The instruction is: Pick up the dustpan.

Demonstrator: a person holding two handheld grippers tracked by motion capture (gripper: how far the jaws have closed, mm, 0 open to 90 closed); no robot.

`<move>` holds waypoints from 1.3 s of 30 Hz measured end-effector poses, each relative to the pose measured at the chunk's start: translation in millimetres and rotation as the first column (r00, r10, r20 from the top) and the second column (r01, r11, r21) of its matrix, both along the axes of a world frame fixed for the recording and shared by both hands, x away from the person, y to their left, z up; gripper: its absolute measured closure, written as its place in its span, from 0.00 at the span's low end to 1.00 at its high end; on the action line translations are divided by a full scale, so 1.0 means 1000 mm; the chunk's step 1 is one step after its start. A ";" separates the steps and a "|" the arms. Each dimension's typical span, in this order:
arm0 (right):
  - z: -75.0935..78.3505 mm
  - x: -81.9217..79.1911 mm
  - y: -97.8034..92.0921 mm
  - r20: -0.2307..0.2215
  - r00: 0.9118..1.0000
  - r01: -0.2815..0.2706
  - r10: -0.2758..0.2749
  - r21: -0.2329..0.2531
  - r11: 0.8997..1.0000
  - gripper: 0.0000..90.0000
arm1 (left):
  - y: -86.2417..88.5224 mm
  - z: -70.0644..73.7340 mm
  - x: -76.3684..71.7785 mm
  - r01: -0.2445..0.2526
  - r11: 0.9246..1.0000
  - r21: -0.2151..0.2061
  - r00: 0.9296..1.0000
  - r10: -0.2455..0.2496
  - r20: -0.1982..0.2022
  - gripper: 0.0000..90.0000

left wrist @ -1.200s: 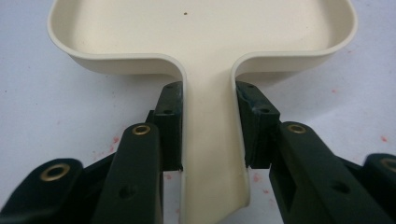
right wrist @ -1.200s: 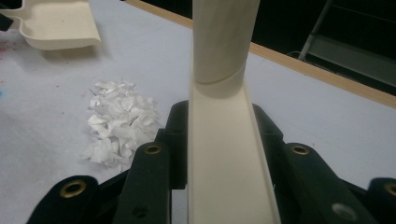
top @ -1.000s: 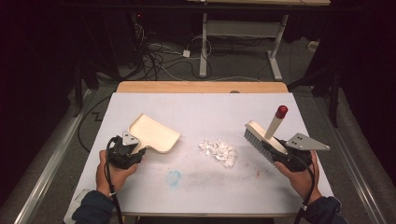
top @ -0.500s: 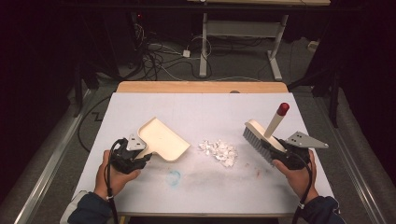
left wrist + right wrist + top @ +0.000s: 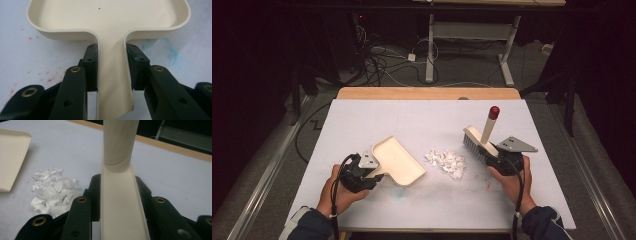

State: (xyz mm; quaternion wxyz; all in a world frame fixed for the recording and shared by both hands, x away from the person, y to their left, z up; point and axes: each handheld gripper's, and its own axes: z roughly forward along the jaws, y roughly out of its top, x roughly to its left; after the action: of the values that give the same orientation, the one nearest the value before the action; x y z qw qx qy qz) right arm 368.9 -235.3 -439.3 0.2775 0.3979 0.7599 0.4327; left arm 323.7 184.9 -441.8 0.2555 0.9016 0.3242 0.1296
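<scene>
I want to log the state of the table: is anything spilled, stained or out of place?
Yes. A loose heap of white paper scraps lies on the table, between the dustpan and the brush, touching neither. The surface also carries a faint blue smear and small red specks near the dustpan.

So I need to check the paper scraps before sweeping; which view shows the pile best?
The high view: the whole pile of paper scraps lies between dustpan and brush. The right gripper view shows it closer, its lower edge hidden behind a jaw.
</scene>
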 end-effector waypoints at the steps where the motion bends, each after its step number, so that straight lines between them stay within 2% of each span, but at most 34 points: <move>1: -0.002 0.002 0.003 -0.003 1.000 0.003 -0.003 -0.004 1.000 0.75 | -0.001 -0.001 0.000 0.008 1.000 0.000 1.000 -0.008 -0.009 0.71; 3: -0.006 0.003 0.010 -0.019 1.000 0.013 -0.013 -0.006 1.000 0.75 | -0.004 -0.003 0.001 0.025 1.000 0.001 0.999 -0.025 -0.022 0.71; 7: -0.008 0.004 0.020 0.002 1.000 0.005 -0.005 -0.022 1.000 0.75 | -0.007 -0.004 0.000 0.050 0.999 -0.008 0.998 -0.050 -0.038 0.71; 13: -0.010 0.005 0.027 -0.006 1.000 -0.005 0.005 -0.003 1.000 0.75 | -0.011 -0.006 -0.001 0.067 0.998 -0.014 0.996 -0.068 -0.052 0.71; 16: -0.008 0.003 0.030 -0.034 0.999 -0.002 0.002 -0.008 1.000 0.75 | -0.013 -0.008 -0.001 0.072 0.997 -0.018 0.996 -0.073 -0.053 0.71; 22: -0.006 0.003 0.024 -0.090 0.996 -0.005 0.007 0.028 1.000 0.75 | -0.017 -0.010 -0.002 0.077 0.997 -0.018 0.995 -0.078 -0.058 0.71; 29: -0.006 0.004 0.036 -0.084 0.996 -0.031 0.030 -0.015 0.999 0.75 | -0.023 -0.011 -0.001 0.080 0.997 -0.022 0.994 -0.081 -0.069 0.71; 31: -0.008 0.003 0.038 -0.100 0.995 -0.022 0.023 0.016 1.000 0.75 | -0.024 -0.011 -0.001 0.084 0.996 -0.021 0.994 -0.086 -0.071 0.71; 37: -0.013 -0.002 0.049 -0.096 0.995 0.006 -0.003 0.035 0.999 0.74 | -0.033 -0.015 -0.001 0.083 0.996 -0.024 0.993 -0.085 -0.080 0.71; 39: -0.014 -0.003 0.050 -0.099 0.995 0.017 -0.011 0.060 0.998 0.74 | -0.037 -0.017 -0.002 0.084 0.996 -0.020 0.993 -0.085 -0.085 0.71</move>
State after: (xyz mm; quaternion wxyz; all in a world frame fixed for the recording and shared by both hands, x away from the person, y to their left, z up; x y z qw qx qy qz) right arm 365.5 -185.5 -453.2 0.2303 0.4322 0.7564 0.4336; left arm 321.7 147.9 -458.8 0.2537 0.9171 0.2976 0.0772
